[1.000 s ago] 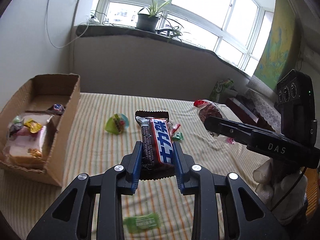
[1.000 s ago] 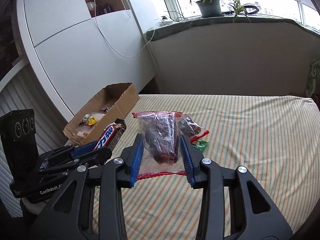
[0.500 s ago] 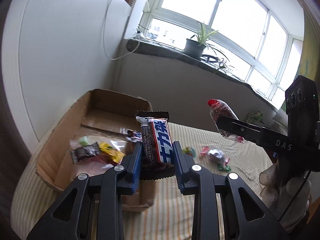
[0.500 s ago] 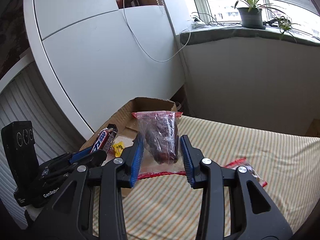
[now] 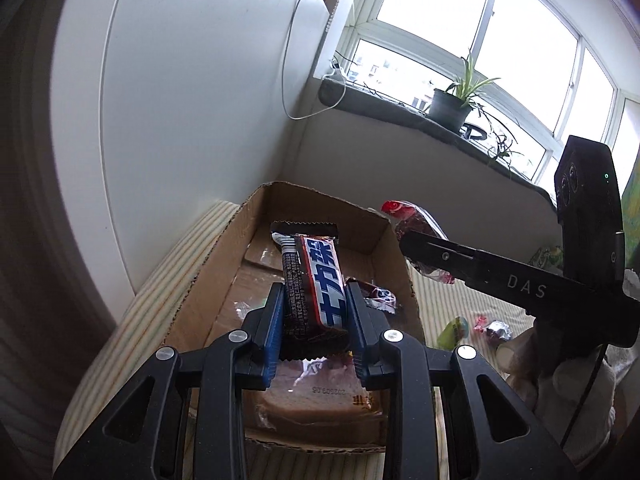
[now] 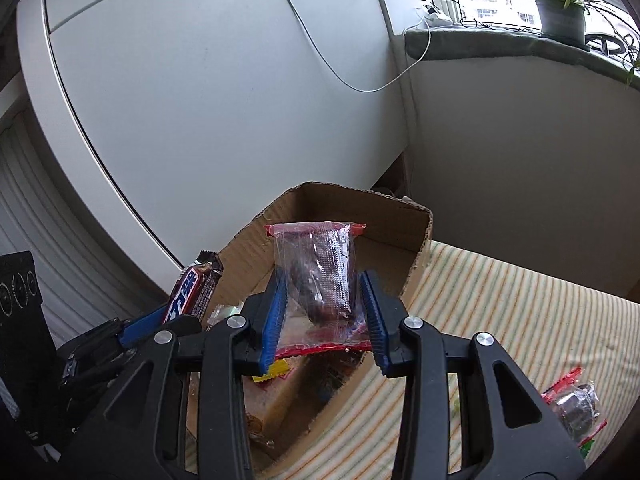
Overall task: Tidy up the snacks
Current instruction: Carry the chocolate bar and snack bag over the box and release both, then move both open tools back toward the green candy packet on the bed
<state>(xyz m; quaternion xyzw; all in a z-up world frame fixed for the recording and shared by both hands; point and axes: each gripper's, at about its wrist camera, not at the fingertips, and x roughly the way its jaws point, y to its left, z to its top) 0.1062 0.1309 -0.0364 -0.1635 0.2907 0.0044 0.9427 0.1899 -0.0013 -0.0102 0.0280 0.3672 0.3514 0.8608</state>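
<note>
My left gripper (image 5: 314, 304) is shut on a chocolate bar (image 5: 316, 280) in a brown, white and blue wrapper, held over the open cardboard box (image 5: 384, 236). My right gripper (image 6: 324, 300) is shut on a clear red-edged packet (image 6: 320, 272) with dark snacks inside, also above the box (image 6: 400, 220). The box holds a wrapped bread slice (image 5: 320, 404) and several small sweets. In the right wrist view the left gripper (image 6: 160, 316) with its bar (image 6: 192, 288) shows at lower left. The right gripper's side (image 5: 500, 276) and its packet (image 5: 416, 220) show in the left wrist view.
The box stands at the left end of a striped cloth (image 6: 520, 320), close to a white cabinet wall (image 6: 200, 100). Loose wrapped sweets (image 6: 576, 404) lie on the cloth to the right, also seen as sweets (image 5: 492, 326). A potted plant (image 5: 452, 104) sits on the window sill.
Both grippers swung left from over the striped cloth to above the cardboard box, each keeping its snack. The box has grown large beneath them and the loose sweets have slid off right.
</note>
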